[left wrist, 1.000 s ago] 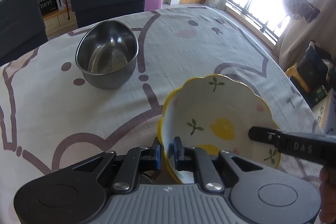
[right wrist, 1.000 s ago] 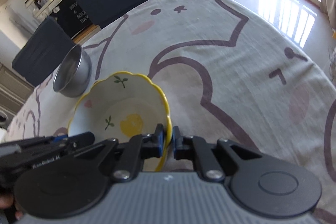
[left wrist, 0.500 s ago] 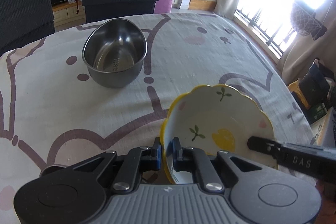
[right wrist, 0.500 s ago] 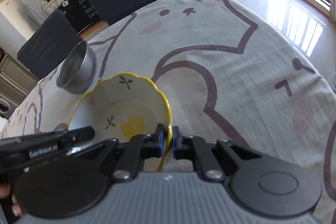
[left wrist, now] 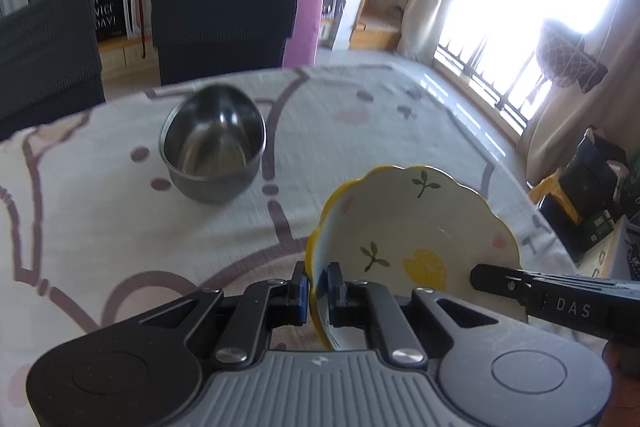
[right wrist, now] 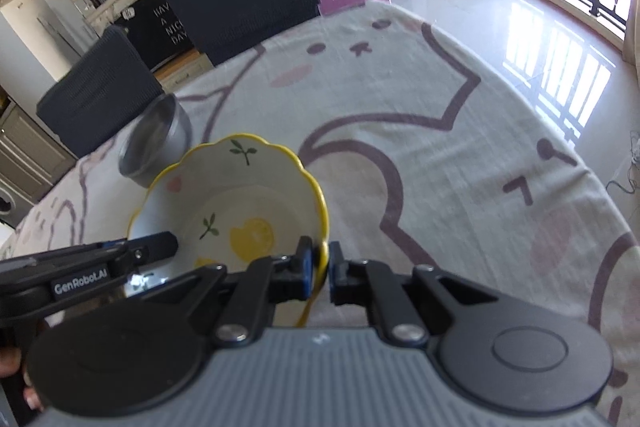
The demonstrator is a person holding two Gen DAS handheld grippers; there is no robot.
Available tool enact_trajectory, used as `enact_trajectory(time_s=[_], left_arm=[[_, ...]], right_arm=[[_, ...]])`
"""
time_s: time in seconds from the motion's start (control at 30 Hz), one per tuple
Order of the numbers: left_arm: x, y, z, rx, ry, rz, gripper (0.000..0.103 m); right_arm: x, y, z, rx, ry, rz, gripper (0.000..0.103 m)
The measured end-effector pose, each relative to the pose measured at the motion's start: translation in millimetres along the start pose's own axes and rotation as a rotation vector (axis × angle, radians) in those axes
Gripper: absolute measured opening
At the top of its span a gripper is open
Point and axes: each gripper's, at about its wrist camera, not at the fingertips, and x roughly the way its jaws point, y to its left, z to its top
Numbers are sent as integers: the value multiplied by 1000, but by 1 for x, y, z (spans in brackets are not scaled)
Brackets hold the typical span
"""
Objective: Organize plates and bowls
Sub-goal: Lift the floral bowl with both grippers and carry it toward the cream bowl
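My left hand-held gripper (left wrist: 317, 293) pinching near-left rim of yellow bowl (left wrist: 416, 239); right hand-held gripper (right wrist: 319, 269) pinching opposite rim. Bowl tilted, near side of steel bowl (left wrist: 213, 153) on worktop (left wrist: 80, 227). Best: level bowl, equal grip both sides, carry toward steel bowl slowly.
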Motion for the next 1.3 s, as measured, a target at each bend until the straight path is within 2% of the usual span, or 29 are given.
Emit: enact_trajectory(time_s=[0.33, 0.57, 0.93, 1.3], left_arm=[[-86, 11, -12, -26, -87, 37, 9], [-149, 27, -35, -68, -126, 83, 9], [-231, 75, -93, -170, -158, 142, 7], [-285, 122, -163, -261, -178, 183, 7]], right_arm=[[-65, 39, -15, -51, -82, 49, 9], [-103, 74, -41, -96, -97, 105, 9], [-137, 133, -91, -161, -73, 188, 9], [-143, 185, -147, -281, -26, 263, 9]])
